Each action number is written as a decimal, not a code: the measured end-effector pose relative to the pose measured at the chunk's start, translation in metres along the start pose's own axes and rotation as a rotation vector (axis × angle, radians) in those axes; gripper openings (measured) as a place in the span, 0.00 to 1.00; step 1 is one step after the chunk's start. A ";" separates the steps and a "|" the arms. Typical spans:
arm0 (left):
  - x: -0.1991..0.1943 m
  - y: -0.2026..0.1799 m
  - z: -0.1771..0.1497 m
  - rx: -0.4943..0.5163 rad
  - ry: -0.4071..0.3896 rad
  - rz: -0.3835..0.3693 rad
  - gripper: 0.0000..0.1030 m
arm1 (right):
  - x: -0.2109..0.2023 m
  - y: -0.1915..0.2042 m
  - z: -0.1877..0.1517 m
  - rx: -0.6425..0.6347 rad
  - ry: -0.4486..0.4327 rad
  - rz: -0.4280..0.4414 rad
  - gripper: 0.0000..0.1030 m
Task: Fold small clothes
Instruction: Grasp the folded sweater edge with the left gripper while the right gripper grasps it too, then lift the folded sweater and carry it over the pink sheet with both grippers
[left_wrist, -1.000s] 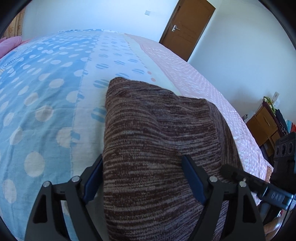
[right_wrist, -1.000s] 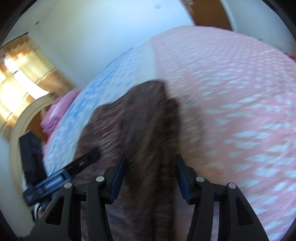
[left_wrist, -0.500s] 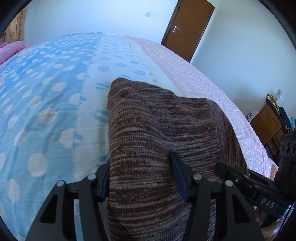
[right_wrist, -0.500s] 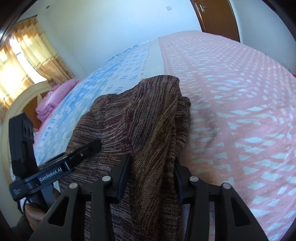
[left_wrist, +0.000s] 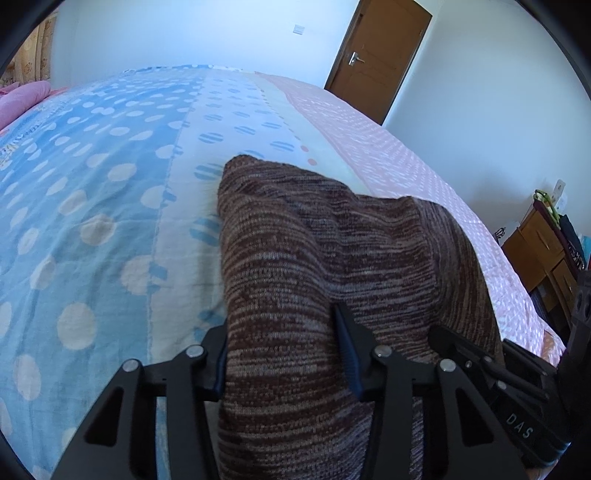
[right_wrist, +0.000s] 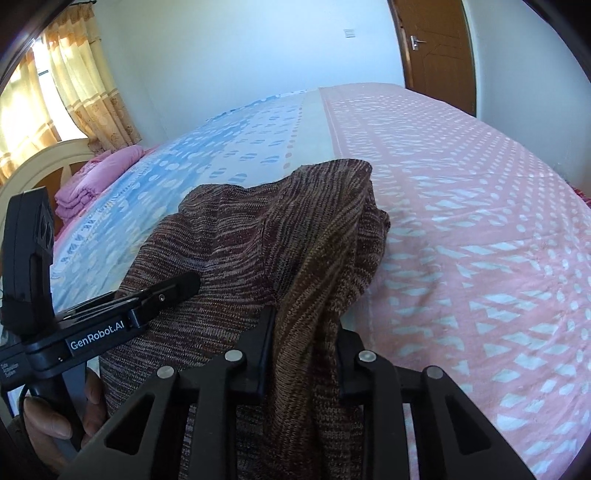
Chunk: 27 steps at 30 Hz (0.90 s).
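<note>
Both jaws have just been closing: left gripper (left_wrist: 284, 354) and right gripper (right_wrist: 304, 354) pinch the brown knit (left_wrist: 332, 258) near edge, likely to lift and fold it across the bed (left_wrist: 110, 184).

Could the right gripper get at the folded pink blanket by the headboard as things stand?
Probably not yet. The right gripper has just been closing on a bunch of the brown knit garment, and the pink blanket lies far off across the bed, beyond the left gripper.
</note>
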<state>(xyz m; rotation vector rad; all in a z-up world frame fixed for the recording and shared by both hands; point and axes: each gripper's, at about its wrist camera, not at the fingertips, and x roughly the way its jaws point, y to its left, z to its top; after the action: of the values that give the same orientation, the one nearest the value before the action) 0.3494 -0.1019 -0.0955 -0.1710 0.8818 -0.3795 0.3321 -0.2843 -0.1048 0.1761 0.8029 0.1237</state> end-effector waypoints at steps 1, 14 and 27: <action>-0.002 0.000 -0.001 0.000 0.000 0.001 0.41 | -0.003 0.002 0.000 0.009 0.001 -0.011 0.23; -0.065 -0.024 -0.029 0.064 -0.010 0.008 0.28 | -0.102 0.056 -0.028 0.025 -0.116 -0.019 0.19; -0.128 -0.065 -0.061 0.147 -0.034 -0.043 0.28 | -0.197 0.075 -0.071 0.006 -0.199 -0.060 0.19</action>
<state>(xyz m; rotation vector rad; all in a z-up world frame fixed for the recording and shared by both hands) 0.2119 -0.1106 -0.0227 -0.0607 0.8149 -0.4788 0.1417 -0.2379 0.0011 0.1675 0.6102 0.0463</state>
